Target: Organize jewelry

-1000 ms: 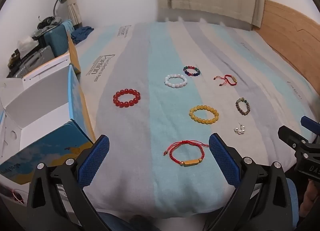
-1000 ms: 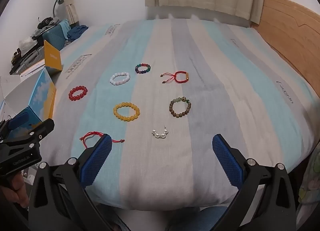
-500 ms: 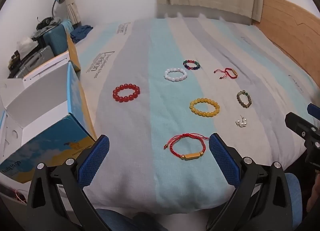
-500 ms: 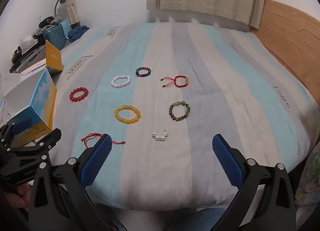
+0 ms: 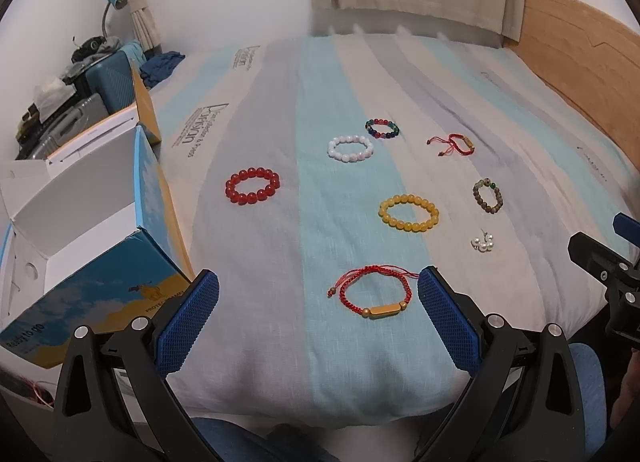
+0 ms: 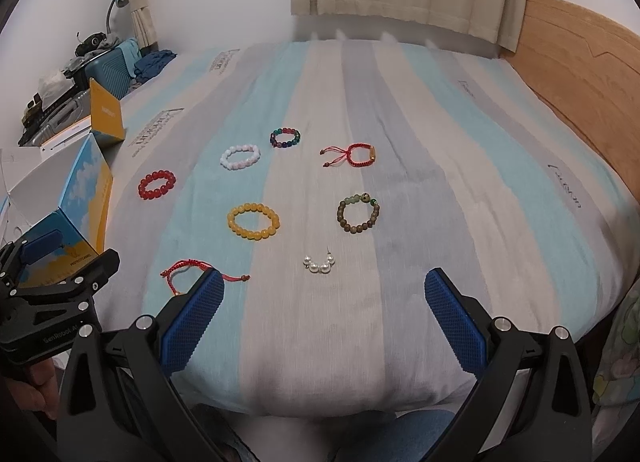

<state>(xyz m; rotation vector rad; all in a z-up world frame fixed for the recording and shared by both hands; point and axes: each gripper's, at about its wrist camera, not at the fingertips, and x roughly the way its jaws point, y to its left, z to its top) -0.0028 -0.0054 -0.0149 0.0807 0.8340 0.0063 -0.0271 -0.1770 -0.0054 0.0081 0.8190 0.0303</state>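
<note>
So, left wrist view first: our left gripper [image 5: 318, 294] hangs w/ jaws spread wide, nothing between them, low over the near edge of the striped bed cover [image 5: 280, 246]. Just ahead, btw the blue pads, lies the red cord bracelet w/ gold bar [image 5: 374, 296], flat on the cover. Farther out: yellow bead bracelet [image 5: 408, 213], red bead bracelet [image 5: 252, 186], white bead bracelet [image 5: 350, 147], multicolour bead bracelet [image 5: 382, 128], a second red cord bracelet [image 5: 454, 144], brown bead bracelet [image 5: 487, 195] and a small pearl cluster [image 5: 483, 243]. All lie apart from each other. An open blue-and-yellow box [image 5: 92, 230] sits at the left side of the bed, white inside. At the right edge we see part of our right gripper [image 5: 600, 262].

Right wrist view: right gripper [image 6: 323, 298] is also spread wide & empty, over the near edge. The pearl cluster [image 6: 319, 264] lies just ahead, roughly centred. The near red cord bracelet is partly hidden behind the left pad [image 6: 196, 314]. Other bracelets sit beyond, untouched. The left gripper shows at the lower left, held by a hand [image 6: 38, 386].
</note>
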